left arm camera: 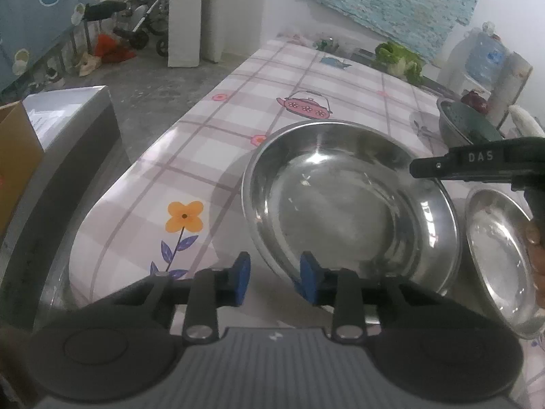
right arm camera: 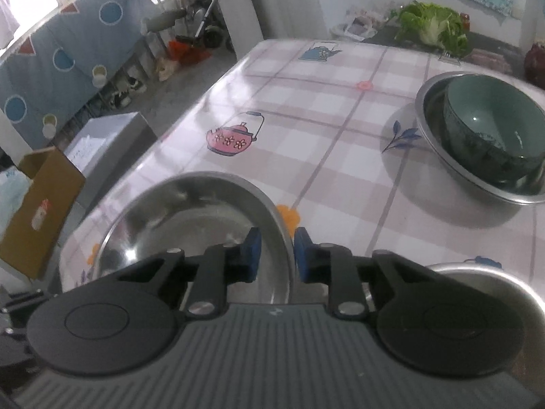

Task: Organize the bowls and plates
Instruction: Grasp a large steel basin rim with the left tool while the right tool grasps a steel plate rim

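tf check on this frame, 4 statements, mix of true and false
1. The green bowl sits inside a steel bowl. True.
2. The big bowl holds food. False: it is empty.
3. The right gripper has its pads either side of the big bowl's rim. True.
4. The tablecloth is plain white. False: it is checked, with printed teapots and flowers.

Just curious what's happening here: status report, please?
Right fingers shut on big steel dish rim. Left fingers straddle near rim, gap showing. Small plate close alongside.
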Motion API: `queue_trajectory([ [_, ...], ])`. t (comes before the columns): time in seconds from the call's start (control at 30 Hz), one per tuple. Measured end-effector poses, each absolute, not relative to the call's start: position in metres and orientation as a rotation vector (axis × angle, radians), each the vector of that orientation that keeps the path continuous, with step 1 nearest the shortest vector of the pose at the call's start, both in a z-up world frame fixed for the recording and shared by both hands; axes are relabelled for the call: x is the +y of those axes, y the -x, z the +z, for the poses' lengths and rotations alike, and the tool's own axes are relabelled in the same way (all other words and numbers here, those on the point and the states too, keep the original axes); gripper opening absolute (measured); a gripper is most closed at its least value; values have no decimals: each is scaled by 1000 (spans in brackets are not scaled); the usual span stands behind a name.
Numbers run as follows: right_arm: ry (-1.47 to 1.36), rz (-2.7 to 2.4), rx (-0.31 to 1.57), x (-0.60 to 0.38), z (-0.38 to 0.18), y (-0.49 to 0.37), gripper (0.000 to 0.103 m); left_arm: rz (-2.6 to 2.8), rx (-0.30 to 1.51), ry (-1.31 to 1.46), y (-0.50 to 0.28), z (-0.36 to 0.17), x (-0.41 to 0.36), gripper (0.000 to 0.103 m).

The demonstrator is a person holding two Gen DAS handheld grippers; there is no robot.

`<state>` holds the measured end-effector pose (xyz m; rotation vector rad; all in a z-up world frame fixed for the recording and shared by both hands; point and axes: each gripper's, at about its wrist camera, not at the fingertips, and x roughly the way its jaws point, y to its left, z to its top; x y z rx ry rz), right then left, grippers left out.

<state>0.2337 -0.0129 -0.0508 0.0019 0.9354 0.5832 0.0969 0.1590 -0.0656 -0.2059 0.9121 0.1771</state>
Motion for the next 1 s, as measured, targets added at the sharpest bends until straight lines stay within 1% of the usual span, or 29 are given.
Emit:
queue_trajectory([
  [0.07, -13, 595, 938, -13, -50, -229, 17, 181, 920, 193, -96, -65, 160, 24],
  [0.2, -15, 616, 930, -12, -44, -207, 17, 198, 939, 184, -91, -66, 168, 23],
  [0.63, -112, 726, 995, -27, -51, -127, 17, 225, 945, 213, -54, -62, 205, 23],
  [1.0, -320, 755, 1032, -71, -64, -97, 17, 190, 932, 200, -42, -63, 194, 23],
])
